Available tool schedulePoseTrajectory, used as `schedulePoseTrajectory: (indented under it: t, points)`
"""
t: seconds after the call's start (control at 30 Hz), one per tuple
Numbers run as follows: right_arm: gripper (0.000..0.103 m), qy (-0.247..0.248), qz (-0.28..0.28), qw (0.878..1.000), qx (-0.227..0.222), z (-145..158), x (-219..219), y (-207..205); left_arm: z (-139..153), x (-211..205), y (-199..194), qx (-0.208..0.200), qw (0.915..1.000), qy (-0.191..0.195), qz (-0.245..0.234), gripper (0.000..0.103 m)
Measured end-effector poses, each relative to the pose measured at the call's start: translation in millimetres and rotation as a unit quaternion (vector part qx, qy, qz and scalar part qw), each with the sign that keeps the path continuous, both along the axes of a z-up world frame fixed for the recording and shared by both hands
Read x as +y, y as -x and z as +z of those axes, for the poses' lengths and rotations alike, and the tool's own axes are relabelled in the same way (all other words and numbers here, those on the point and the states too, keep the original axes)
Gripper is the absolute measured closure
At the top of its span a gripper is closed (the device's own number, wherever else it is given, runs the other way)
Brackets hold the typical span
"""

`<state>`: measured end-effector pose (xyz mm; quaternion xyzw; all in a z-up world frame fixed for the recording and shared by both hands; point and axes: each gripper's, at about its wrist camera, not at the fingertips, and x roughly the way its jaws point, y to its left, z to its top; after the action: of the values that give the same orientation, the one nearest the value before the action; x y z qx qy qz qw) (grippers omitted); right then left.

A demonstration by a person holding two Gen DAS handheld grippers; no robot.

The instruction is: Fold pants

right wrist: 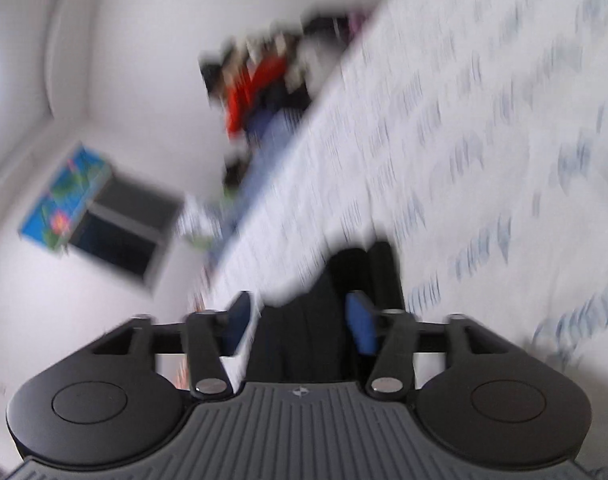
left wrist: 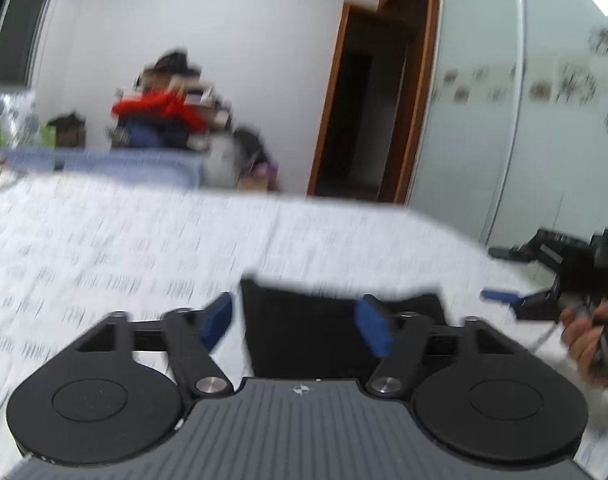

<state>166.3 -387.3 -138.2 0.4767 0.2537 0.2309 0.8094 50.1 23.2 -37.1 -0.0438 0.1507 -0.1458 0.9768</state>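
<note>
1. Black pants (left wrist: 327,332) lying on white patterned bed (left wrist: 144,240), between both tools' spread blue fingers.
2. Left gripper (left wrist: 296,322) open over the fabric.
3. Right gripper (right wrist: 298,322) open too, tilted view, blurred.

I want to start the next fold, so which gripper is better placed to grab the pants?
Probably left. The left gripper faces the black pants squarely, open. The right gripper views them tilted and blurred.
</note>
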Motion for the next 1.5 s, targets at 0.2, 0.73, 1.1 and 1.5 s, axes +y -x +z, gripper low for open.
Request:
schedulePoseTrajectory:
  t: [0.2, 0.73, 1.1, 1.5]
  points:
    - [0.037, -0.025, 0.085, 0.996, -0.004, 16.7, 63.2, -57.5, -28.3, -49.0, -79.4, 0.075, 0.9964, 0.014, -0.038, 0.027]
    - [0.080, 0.011, 0.067, 0.997, 0.043, -17.6, 61.9, -35.8, -53.1, -59.8, -87.9, 0.106, 0.9918, -0.021, -0.069, 0.020]
    - [0.041, 0.012, 0.086, 0.996, 0.033, -58.9, 66.9, 21.8, -94.6, -82.7, -118.1, 0.124, 0.9880, -0.088, -0.029, 0.014]
    - [0.065, 0.012, 0.068, 0.997, -0.015, -70.1, 55.5, 31.9, -94.6, -83.2, -117.0, 0.121, 0.9887, -0.085, -0.025, 0.012]
